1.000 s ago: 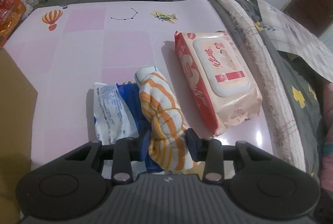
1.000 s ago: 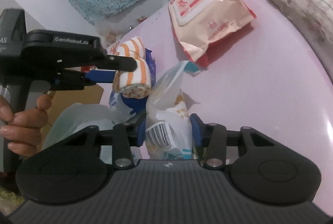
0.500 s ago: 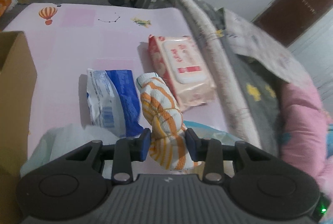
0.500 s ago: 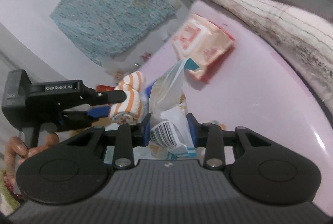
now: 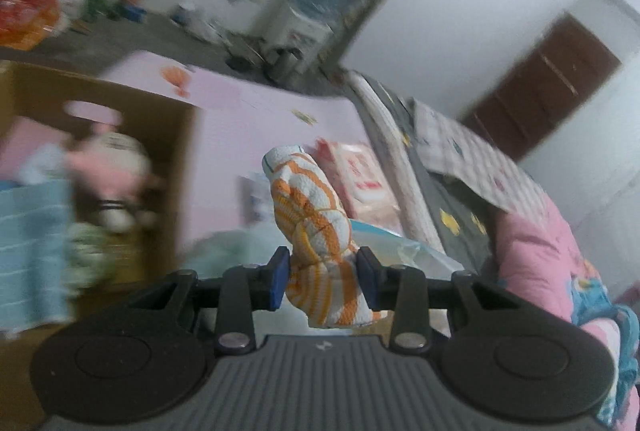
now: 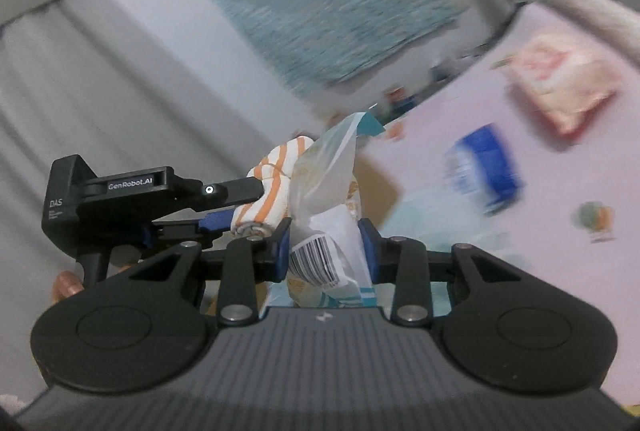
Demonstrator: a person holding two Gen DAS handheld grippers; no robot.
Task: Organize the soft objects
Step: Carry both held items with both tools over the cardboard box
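Observation:
My left gripper (image 5: 323, 277) is shut on an orange-and-white striped rolled towel (image 5: 312, 215) and holds it in the air above the pink table (image 5: 256, 135). It also shows in the right wrist view (image 6: 256, 207), left of my right gripper (image 6: 325, 251), which is shut on a clear plastic bag with a barcode (image 6: 326, 215). A cardboard box (image 5: 168, 135) at the left holds a pink plush toy (image 5: 112, 167) and a blue towel (image 5: 32, 243). A blue-and-white pack (image 6: 486, 171) and a pink wet-wipes pack (image 6: 560, 87) lie on the table.
A bed with a grey and pink blanket (image 5: 520, 231) runs along the table's right side. A water dispenser (image 5: 320, 3) and a kettle stand on the floor beyond. A thin pale bag (image 5: 224, 243) lies on the table near the box.
Both grippers have lifted their loads higher and swung left toward the cardboard box. The box's inside has come into the left wrist view. The packs stay on the table.

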